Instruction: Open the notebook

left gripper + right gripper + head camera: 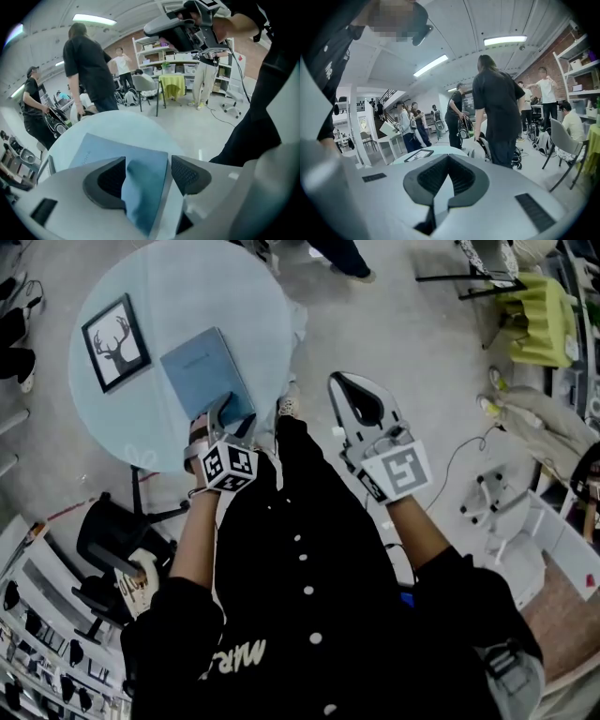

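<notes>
A closed blue notebook (202,371) lies flat on a round, pale worktop (112,296), near the edge closest to the person and just beside a framed deer picture (115,341). The left gripper (230,416) hangs over the notebook's near corner. Its fingers (105,178) stand wide apart with that corner between them, and neither pad presses on the cover. The right gripper (349,388) is held well clear of the worktop, out over the floor, its fingers brought together at the tips on nothing.

The notebook looks thin and light, with a smooth cover that probably bends easily. Lying flush on a slick surface, it is likely to slide rather than lift if pushed from the side. The best place to take hold appears to be the cover alone, at a free corner or along the fore edge, pinched shallowly so that the pages beneath stay down. The idle right gripper could steady the book near its spine. These views do not show which long edge is the spine.
</notes>
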The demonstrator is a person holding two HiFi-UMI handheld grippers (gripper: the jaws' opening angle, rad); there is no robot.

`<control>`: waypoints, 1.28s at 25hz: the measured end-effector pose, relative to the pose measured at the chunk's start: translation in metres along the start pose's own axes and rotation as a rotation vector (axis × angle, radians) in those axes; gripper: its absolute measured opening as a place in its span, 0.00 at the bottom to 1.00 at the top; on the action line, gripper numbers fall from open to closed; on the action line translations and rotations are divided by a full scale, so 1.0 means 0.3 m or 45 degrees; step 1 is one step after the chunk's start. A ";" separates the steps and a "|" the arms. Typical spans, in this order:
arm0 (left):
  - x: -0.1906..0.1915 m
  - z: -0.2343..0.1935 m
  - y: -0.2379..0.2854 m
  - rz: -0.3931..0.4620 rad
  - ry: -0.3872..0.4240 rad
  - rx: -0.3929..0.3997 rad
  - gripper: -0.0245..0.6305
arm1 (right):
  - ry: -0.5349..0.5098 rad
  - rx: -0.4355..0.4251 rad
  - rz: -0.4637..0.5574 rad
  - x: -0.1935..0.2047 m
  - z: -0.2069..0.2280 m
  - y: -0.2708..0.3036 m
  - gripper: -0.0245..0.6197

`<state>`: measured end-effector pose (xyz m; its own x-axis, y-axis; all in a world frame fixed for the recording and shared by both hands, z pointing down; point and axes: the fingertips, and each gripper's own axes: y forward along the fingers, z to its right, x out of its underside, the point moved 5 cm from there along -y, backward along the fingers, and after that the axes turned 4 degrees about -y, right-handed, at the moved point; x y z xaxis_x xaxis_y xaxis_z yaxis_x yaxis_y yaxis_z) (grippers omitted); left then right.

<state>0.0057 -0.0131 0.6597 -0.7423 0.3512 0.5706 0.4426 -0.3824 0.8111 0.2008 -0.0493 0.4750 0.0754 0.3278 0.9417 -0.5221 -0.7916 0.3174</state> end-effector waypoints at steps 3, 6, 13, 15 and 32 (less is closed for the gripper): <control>0.006 -0.005 0.006 -0.016 -0.017 0.019 0.41 | 0.011 -0.004 -0.017 0.007 -0.005 0.008 0.04; 0.007 0.003 0.010 -0.024 -0.019 0.051 0.36 | 0.010 -0.016 -0.010 0.011 -0.008 0.016 0.04; 0.013 0.053 -0.003 0.029 0.020 0.011 0.16 | 0.016 -0.023 -0.027 0.017 -0.020 0.029 0.04; 0.014 0.060 -0.007 0.052 0.016 -0.005 0.13 | 0.013 -0.026 -0.023 0.019 -0.020 0.029 0.04; -0.012 0.037 -0.130 0.310 -0.287 -0.185 0.07 | 0.005 -0.038 -0.065 -0.001 -0.048 0.032 0.04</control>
<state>-0.0034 0.0100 0.6274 -0.4872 0.4086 0.7718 0.5046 -0.5896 0.6307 0.1838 -0.0495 0.4763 0.0992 0.3699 0.9238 -0.5426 -0.7581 0.3618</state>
